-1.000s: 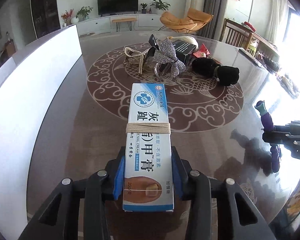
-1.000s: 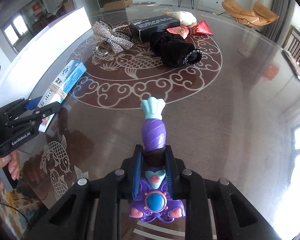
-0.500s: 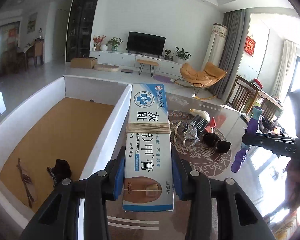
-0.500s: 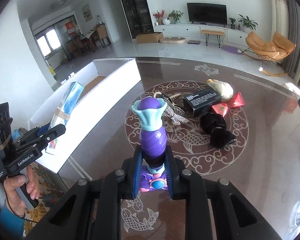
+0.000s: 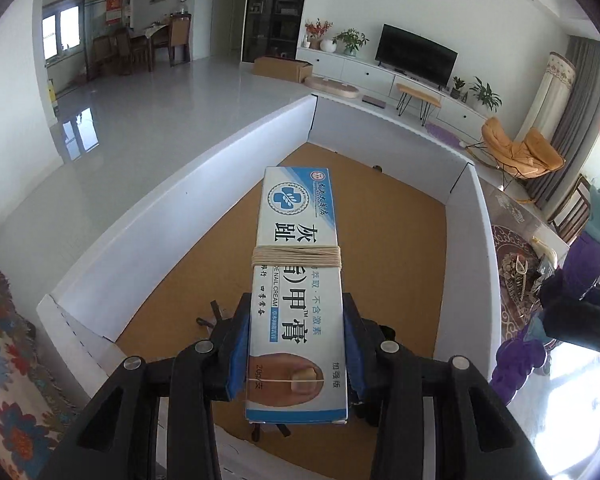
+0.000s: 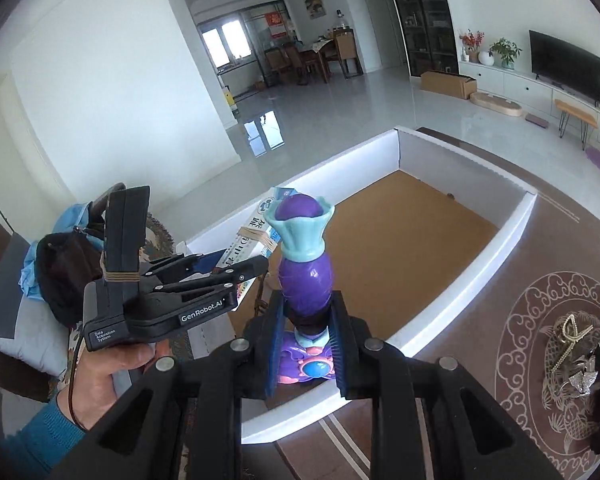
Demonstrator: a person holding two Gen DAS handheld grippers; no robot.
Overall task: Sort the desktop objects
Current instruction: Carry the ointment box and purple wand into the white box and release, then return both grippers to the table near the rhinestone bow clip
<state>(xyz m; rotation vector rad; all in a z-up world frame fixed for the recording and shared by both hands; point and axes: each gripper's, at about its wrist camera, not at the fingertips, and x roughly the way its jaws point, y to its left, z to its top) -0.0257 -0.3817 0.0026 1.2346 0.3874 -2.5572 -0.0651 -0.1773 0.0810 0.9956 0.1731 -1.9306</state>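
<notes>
Nail cream box [image 5: 296, 304], string wound round its middle, sits clamped in the left gripper [image 5: 296, 356] above the white bin [image 5: 168, 216] with its cork-brown floor. Purple toy wand [image 6: 305, 276] is pinched tight in the right gripper [image 6: 305, 344], over the bin's near wall beside the patterned table [image 6: 500, 280].

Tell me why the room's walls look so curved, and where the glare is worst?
Left wrist view: fisheye bending bows the white cardboard box's walls; window glare whitens the lower right corner; the blue-and-white nail cream carton stays sharp. Right wrist view: dark rounded corners, evenly lit purple toy wand.
</notes>
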